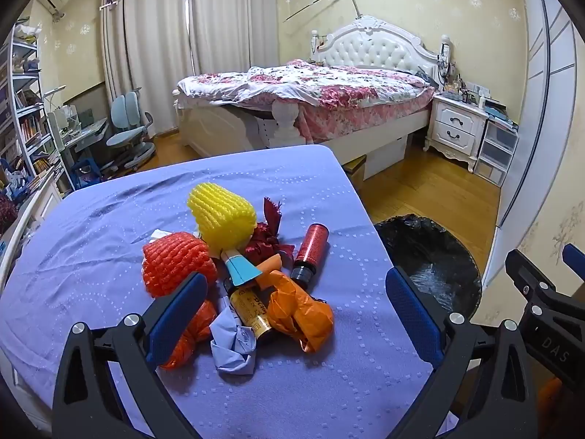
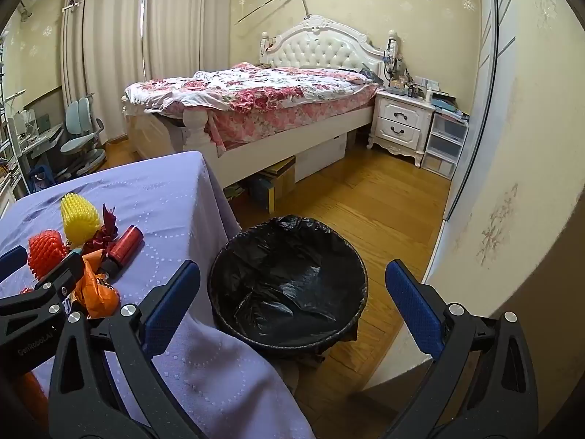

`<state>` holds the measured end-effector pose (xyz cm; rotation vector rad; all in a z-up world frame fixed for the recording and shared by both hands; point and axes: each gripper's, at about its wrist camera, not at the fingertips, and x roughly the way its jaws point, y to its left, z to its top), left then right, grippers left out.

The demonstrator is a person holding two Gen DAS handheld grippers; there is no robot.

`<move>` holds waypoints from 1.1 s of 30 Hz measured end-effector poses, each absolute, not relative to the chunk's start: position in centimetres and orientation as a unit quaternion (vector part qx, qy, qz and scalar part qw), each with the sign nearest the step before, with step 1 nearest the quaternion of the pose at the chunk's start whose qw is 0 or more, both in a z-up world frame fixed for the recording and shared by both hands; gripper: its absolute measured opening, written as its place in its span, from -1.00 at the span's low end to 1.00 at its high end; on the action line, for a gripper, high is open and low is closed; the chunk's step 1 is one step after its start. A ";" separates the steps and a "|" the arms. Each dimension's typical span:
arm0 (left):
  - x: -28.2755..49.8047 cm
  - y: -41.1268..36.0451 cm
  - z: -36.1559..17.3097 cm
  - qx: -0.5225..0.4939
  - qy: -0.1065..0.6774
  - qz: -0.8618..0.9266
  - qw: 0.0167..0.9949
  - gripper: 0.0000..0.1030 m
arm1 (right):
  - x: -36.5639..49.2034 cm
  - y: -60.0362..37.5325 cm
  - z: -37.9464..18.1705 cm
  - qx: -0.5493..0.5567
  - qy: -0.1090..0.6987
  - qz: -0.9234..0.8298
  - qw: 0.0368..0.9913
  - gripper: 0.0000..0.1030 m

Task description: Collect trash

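Both tongs are spread as wide as they go and pinch nothing. Your left tongs (image 1: 296, 314) hang over the desk (image 1: 109, 241) with the trash pile between and just ahead of the blue pads. The left pad (image 1: 175, 318) overlaps the red foam net (image 1: 175, 267) and the orange mesh bag (image 1: 190, 333) in the picture; I can't tell if it touches them. The right pad (image 1: 413, 314) is over bare purple cloth, clear of the pile.

Between the pads, nearest first: crumpled blue paper (image 1: 234, 347), yellow-labelled bottle (image 1: 252, 314), orange plastic bag (image 1: 299, 311). Further ahead: yellow foam net (image 1: 223, 219), dark red ribbon (image 1: 270, 234), red bottle (image 1: 309, 252) lying on its side to the right of the pile, black cap towards you.

Your right tongs (image 2: 292, 314) are off the desk edge, over the floor, framing the trash bin (image 2: 289, 281). The bin's black liner sits between the pads and just ahead of them, nothing touching. Its left pad (image 2: 172, 300) is above the hanging corner of the desk cloth; its right pad (image 2: 413, 314) is over the wood floor (image 2: 384, 219) beside the wall.

The left tongs' arm shows at the far left of the right wrist view, and the pile is beyond it, well to the left of your right tongs.
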<state>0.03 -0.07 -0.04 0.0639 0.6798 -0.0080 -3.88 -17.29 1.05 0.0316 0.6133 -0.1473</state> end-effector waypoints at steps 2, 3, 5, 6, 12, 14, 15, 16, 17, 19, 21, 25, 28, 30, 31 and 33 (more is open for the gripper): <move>0.0 -0.1 -0.1 0.031 0.333 -0.003 0.942 0.89 | -3.9 -17.4 1.0 0.017 0.305 -0.070 0.950 0.92; 0.1 -0.2 -0.1 0.031 0.334 -0.002 0.942 0.89 | -3.9 -17.4 1.0 0.018 0.305 -0.071 0.950 0.92; 0.0 -0.3 -0.1 0.032 0.334 -0.001 0.942 0.89 | -3.9 -17.5 1.0 0.018 0.304 -0.070 0.950 0.92; 0.0 -0.5 0.0 0.033 0.333 -0.001 0.942 0.89 | -3.9 -17.5 1.1 0.018 0.303 -0.070 0.950 0.92; 0.3 -0.3 -0.3 0.025 0.334 -0.003 0.942 0.89 | -4.4 -17.9 0.4 0.018 0.304 -0.070 0.950 0.92; 0.4 -0.3 -0.4 0.024 0.334 -0.003 0.942 0.89 | -4.5 -17.7 0.2 0.017 0.304 -0.070 0.950 0.92; 0.3 -0.3 -0.2 0.027 0.334 -0.003 0.942 0.89 | -4.6 -17.6 0.2 0.017 0.304 -0.070 0.950 0.92; 0.3 -0.3 -0.2 0.028 0.334 -0.004 0.942 0.89 | -4.2 -17.6 0.7 0.020 0.304 -0.070 0.950 0.92; 0.3 -0.3 -0.2 0.028 0.334 -0.003 0.942 0.89 | -4.1 -17.5 0.8 0.021 0.304 -0.071 0.950 0.92; 0.3 -0.2 -0.2 0.028 0.334 -0.004 0.942 0.89 | -4.0 -17.7 1.0 0.021 0.305 -0.071 0.950 0.92; 0.3 -0.3 -0.2 0.028 0.334 -0.004 0.942 0.89 | -4.0 -17.8 0.9 0.021 0.305 -0.071 0.950 0.92; 0.2 -0.1 -0.2 0.028 0.334 -0.004 0.942 0.89 | -4.0 -17.8 0.9 0.021 0.305 -0.072 0.949 0.92; 0.1 0.0 -0.1 0.029 0.334 -0.005 0.942 0.89 | -4.1 -17.9 0.9 0.020 0.305 -0.073 0.949 0.92; 0.1 0.1 -0.1 0.028 0.334 -0.005 0.942 0.89 | -4.2 -17.8 0.9 0.021 0.306 -0.073 0.949 0.92; 0.1 0.0 -0.1 0.028 0.335 -0.004 0.942 0.89 | -4.3 -17.9 0.8 0.021 0.306 -0.073 0.949 0.92; 0.1 0.0 -0.1 0.028 0.334 -0.004 0.942 0.89 | -4.1 -18.0 0.7 0.022 0.308 -0.075 0.948 0.92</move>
